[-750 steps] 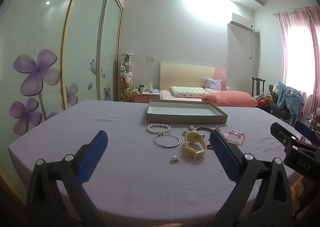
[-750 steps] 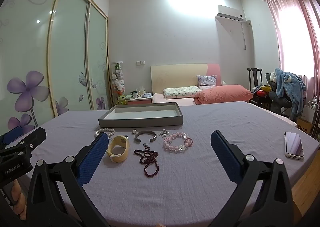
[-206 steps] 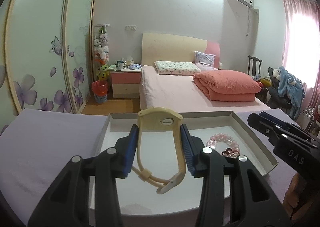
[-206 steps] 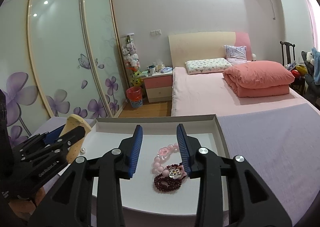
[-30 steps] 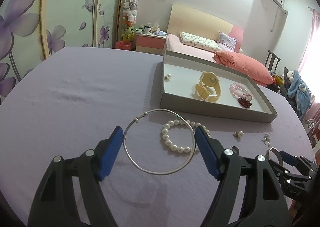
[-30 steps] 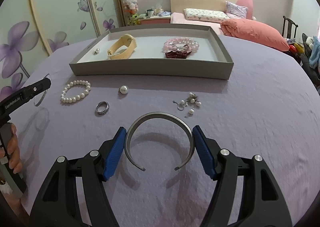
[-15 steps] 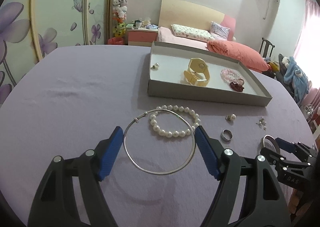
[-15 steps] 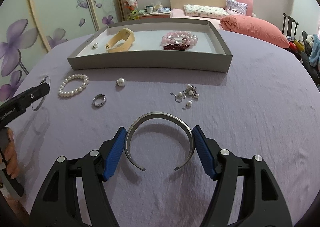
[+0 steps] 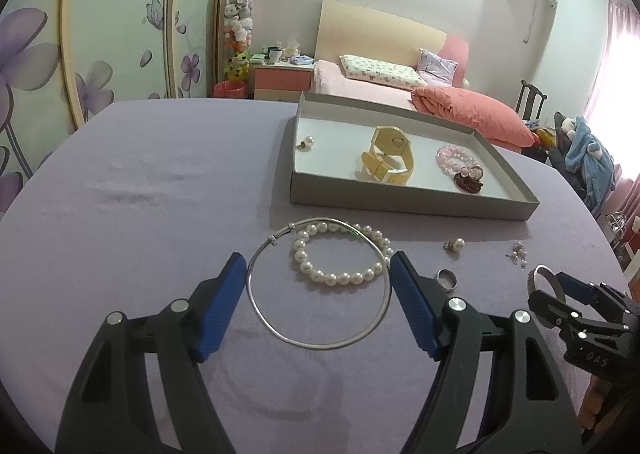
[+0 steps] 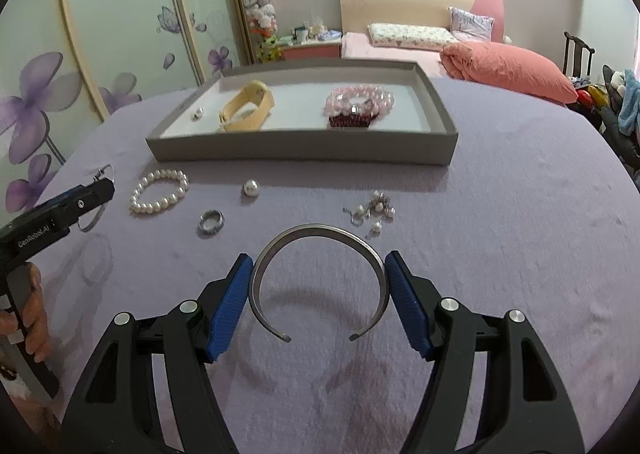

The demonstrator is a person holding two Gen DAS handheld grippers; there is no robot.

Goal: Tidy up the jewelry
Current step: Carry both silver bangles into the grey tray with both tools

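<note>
My left claw (image 9: 318,290) clamps the thin silver hoop bangle (image 9: 319,282), my right claw (image 10: 319,296) the open grey metal cuff (image 10: 318,278), both above the surface; I'd carry them level into the grey cardboard tray (image 10: 304,151).

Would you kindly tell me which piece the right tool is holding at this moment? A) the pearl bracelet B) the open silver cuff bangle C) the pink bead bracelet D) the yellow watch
B: the right tool has its blue pads pressed on both sides of the open silver cuff bangle, raised above the purple cloth, while the pearl bracelet lies on the table.
</note>
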